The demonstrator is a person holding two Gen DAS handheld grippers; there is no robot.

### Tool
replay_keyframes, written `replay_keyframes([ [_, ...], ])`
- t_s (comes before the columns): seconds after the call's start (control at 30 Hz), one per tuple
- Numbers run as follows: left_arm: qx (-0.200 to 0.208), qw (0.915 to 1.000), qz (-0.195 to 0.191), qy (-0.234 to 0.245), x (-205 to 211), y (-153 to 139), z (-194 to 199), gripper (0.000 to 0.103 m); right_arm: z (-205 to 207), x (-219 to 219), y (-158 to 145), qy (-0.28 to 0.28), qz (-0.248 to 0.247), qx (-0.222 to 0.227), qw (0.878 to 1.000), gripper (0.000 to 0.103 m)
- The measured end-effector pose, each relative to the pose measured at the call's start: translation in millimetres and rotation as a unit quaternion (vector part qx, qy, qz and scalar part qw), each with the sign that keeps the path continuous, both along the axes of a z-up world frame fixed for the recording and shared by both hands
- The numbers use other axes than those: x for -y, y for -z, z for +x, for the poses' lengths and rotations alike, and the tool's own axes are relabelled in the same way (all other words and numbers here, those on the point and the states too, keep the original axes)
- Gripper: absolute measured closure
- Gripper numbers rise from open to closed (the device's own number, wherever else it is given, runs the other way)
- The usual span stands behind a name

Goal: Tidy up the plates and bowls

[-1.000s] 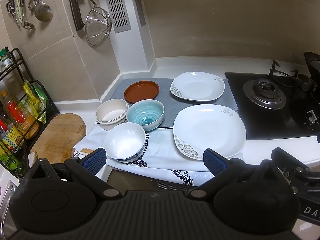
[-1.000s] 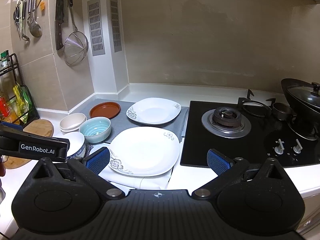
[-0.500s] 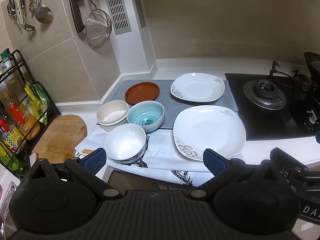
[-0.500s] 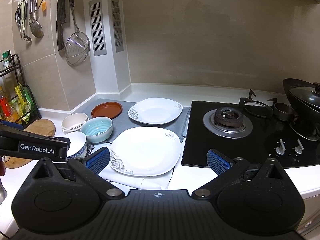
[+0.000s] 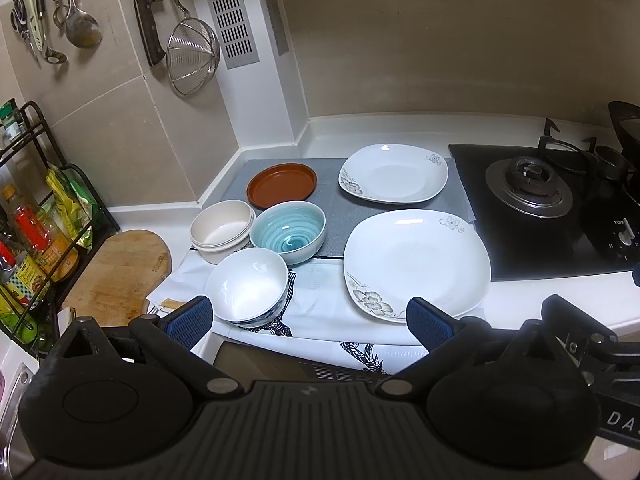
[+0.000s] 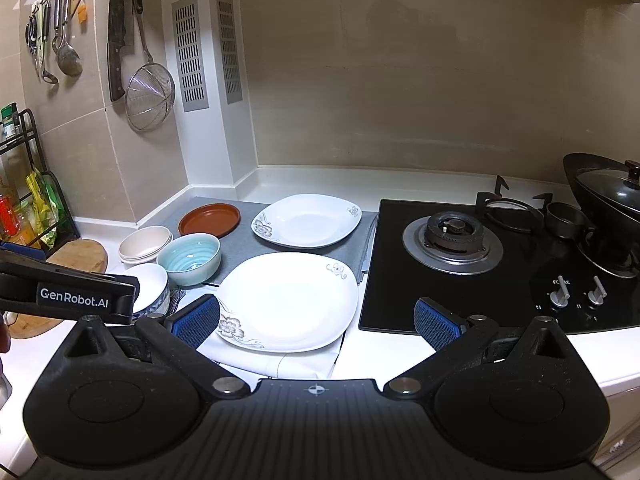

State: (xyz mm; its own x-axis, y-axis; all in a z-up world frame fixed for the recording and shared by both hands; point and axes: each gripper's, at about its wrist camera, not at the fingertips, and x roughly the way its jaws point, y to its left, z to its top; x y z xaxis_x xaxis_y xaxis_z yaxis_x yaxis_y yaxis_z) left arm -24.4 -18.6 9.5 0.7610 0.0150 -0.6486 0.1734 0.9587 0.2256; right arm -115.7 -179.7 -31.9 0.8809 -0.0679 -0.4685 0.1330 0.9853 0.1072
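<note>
A large square white china plate with grey flowers (image 6: 288,300) lies on the surface just ahead of the right claw (image 6: 316,320), white bowl (image 5: 246,284) before the left claw (image 5: 308,320); both spread, empty, so sorting seems unstarted, needing a first grasp.

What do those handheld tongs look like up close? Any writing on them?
Both are matte black plastic. The left tongs and right tongs each have two angled arms tipped with blue textured pads, silver pivot screws, round housings and a ribbed centre plate. The left tongs' side, seen from the right camera, reads "GenRobot.AI" in white. No cables or sleeves show.
</note>
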Motion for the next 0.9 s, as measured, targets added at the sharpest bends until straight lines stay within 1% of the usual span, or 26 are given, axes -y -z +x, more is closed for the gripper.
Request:
replay_keyframes([
  [0.53, -0.001, 1.0000, 0.001, -0.007, 0.7, 0.5, 1.5, 0.000, 4.3, 2.5, -0.3, -0.005, 0.002, 0.000, 1.000, 0.000],
  [0.67, -0.007, 0.9999, 0.004, -0.009, -0.1, 0.4, 3.8, 0.000, 6.0, 4.5, -3.4, -0.014, 0.000, 0.006, 1.000, 0.000],
  [0.77, -0.003, 0.9999, 0.003, -0.012, -1.6, -2.2, 4.3, 0.000, 8.9, 7.4, -8.2, -0.020, -0.001, 0.014, 1.000, 0.000],
  [0.9, -0.005, 0.9997, 0.001, -0.023, -5.2, -3.0, 8.9, 0.000, 16.1, 7.1, -8.2, -0.033, 0.009, 0.008, 0.999, 0.000],
])
